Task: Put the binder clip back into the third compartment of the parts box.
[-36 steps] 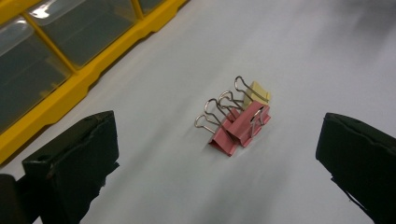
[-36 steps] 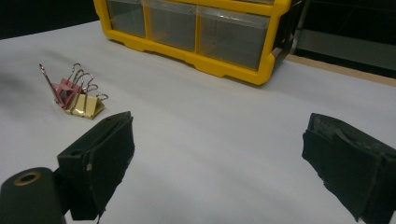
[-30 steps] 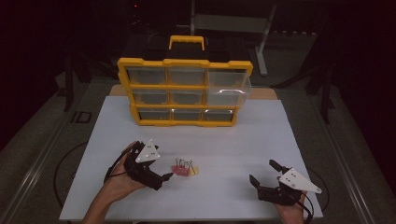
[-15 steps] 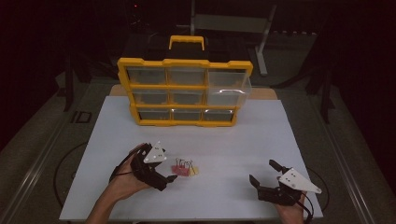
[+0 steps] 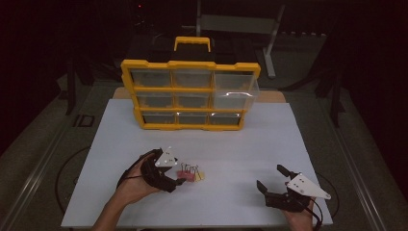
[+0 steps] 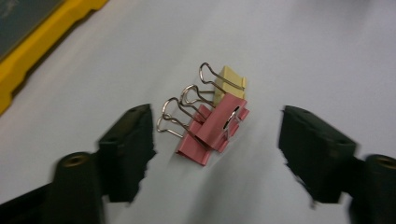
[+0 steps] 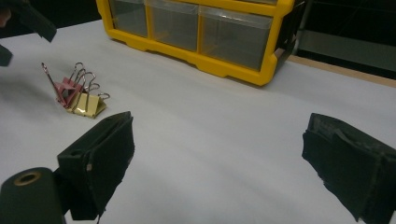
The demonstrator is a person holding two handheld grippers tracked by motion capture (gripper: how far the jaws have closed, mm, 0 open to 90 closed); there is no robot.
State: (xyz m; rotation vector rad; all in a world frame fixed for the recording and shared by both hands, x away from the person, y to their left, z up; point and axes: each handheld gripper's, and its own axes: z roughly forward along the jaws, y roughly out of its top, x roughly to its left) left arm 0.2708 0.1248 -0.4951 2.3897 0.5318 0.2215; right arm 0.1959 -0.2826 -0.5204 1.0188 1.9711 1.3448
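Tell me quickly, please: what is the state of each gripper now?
Left gripper: open, holding nothing, jaws either side of the binder clips.
Right gripper: open, holding nothing, above the white table.

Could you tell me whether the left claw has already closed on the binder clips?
No, the left claw is open, its jaws apart on either side of the binder clips.

All views share binder clips [image 5: 191, 172]

No legible text, label, brand, number or sign on anything in any view.
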